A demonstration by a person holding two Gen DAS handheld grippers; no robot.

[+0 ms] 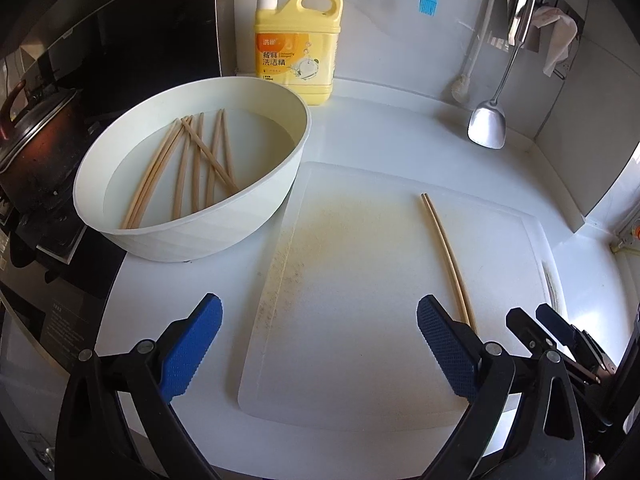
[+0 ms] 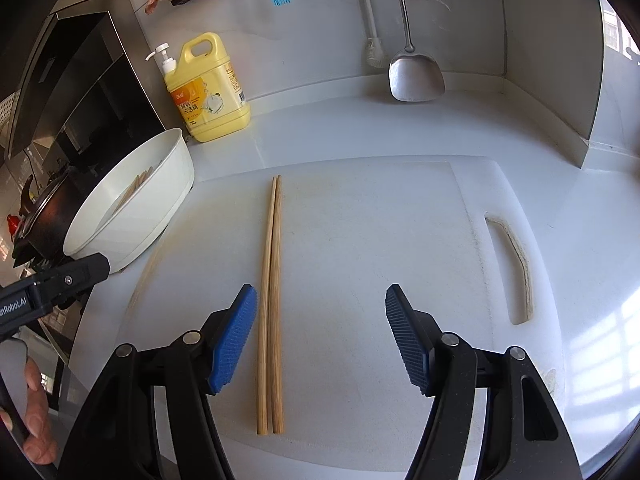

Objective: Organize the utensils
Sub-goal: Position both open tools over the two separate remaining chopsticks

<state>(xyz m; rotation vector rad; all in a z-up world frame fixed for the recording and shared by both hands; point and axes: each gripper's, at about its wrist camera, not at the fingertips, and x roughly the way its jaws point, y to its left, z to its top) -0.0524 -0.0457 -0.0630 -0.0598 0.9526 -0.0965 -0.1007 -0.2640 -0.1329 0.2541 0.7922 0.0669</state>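
**Two chopsticks on the board, more in the bowl**

I hold one gripper in each hand, and both are wide open with nothing in them. My left gripper (image 1: 320, 340) hangs over the near end of the white cutting board (image 1: 352, 280). My right gripper (image 2: 322, 336) hangs over the same board, and its left finger (image 2: 236, 340) is just beside the pair of chopsticks (image 2: 272, 300).

That pair lies flat on the board, side by side and touching, pointing from 6 o'clock up to 12 o'clock in my right view. In my left view the pair sits at about 4 o'clock, near my right-side finger.

The white bowl (image 1: 200, 232) sits at 10 o'clock from the board, touching its corner. Inside it are more chopsticks (image 1: 192, 168), lying loose and crossing each other.

Behind the bowl, at 12 o'clock, stands a yellow soap bottle (image 1: 298, 48). At 2 o'clock a metal spatula (image 1: 488, 124) hangs against the wall, and a blue brush (image 1: 427, 3) hangs higher up. A dark pot (image 1: 36, 144) sits at 9 o'clock.
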